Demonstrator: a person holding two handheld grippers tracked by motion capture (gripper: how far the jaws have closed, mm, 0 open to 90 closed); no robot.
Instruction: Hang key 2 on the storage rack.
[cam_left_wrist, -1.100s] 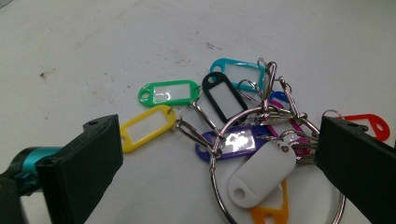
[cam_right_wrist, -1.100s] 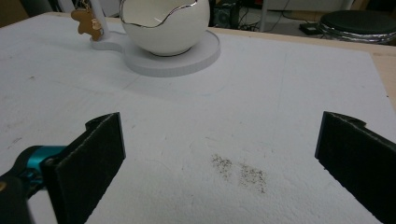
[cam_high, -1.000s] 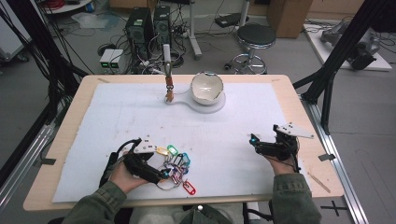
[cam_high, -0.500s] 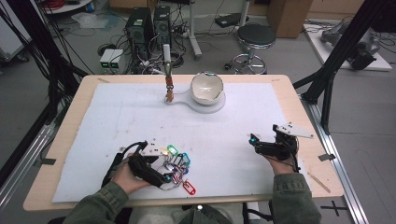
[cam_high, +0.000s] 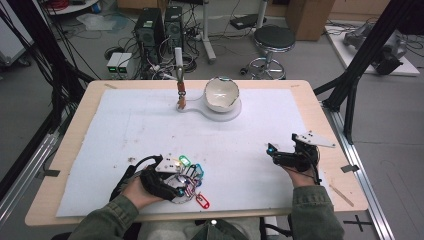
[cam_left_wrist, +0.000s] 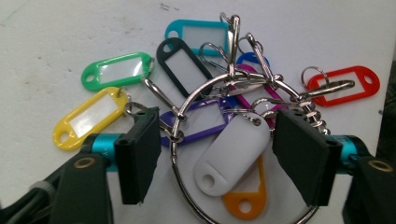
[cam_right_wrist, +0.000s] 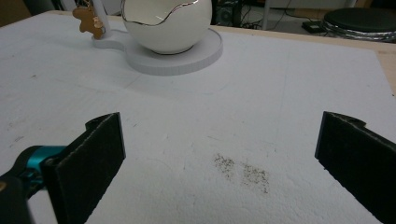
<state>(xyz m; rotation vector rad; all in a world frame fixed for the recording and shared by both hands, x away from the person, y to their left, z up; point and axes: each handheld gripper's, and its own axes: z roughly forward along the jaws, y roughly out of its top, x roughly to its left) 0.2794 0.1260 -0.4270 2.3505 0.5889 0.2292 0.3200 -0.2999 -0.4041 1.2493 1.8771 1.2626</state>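
Your left gripper (cam_left_wrist: 219, 154) hangs over the bunch of key tags (cam_left_wrist: 224, 116) at the near left of the white-covered worktop (cam_high: 250, 150), its fingers (cam_left_wrist: 140, 158) just closing in around the big metal ring (cam_left_wrist: 187, 112) and the white tag (cam_left_wrist: 231, 158), not yet pressing either. Nine tags can be counted: green, yellow, teal, black, blue, purple, red, white, orange. Your right gripper (cam_right_wrist: 219, 163) rests with fingers spread wide, well apart from the one white bowl (cam_right_wrist: 163, 23).
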